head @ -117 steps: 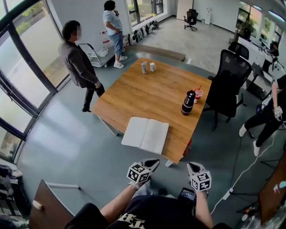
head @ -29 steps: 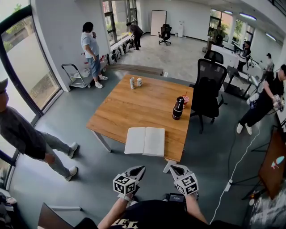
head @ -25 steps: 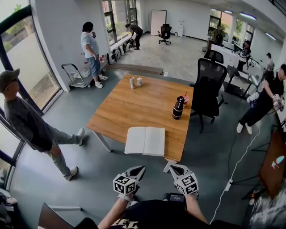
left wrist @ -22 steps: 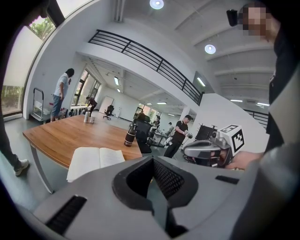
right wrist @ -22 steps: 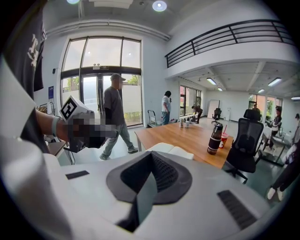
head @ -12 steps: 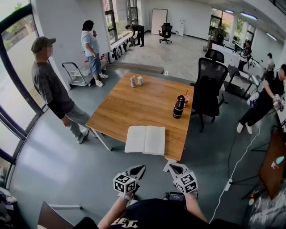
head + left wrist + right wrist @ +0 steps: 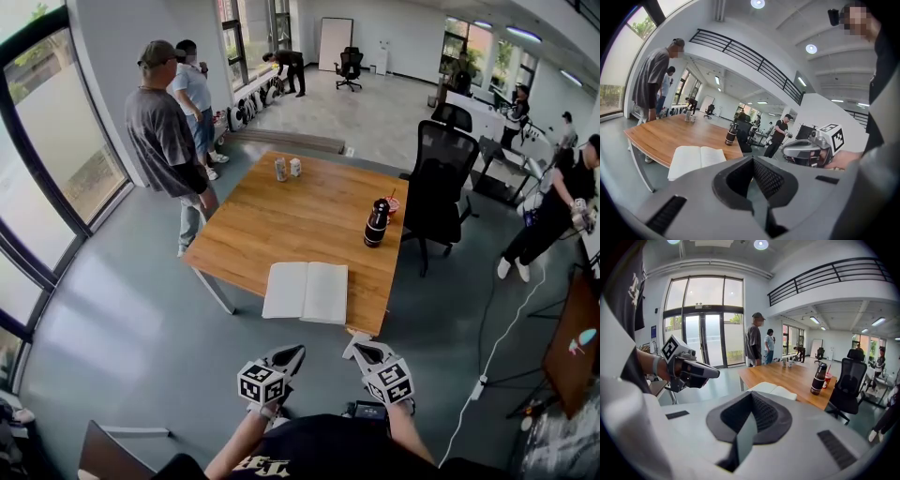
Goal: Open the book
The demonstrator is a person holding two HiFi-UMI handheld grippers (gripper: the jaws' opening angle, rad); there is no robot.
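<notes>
Book (image 7: 306, 292) lies open, pages up, at the table's (image 7: 272, 220) near edge, toward its right corner. Both grippers hang well short of that edge, close to the holder's body. The left gripper (image 7: 292, 354) and right gripper (image 7: 355, 344) each have jaws pressed together on nothing. A bottle (image 7: 377, 223) stands by the right edge, and two cans (image 7: 287, 169) sit near the far edge.

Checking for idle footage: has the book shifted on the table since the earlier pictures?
No. The book still lies open at the table's near edge, overhanging it, with the same gap to the dark bottle.
</notes>
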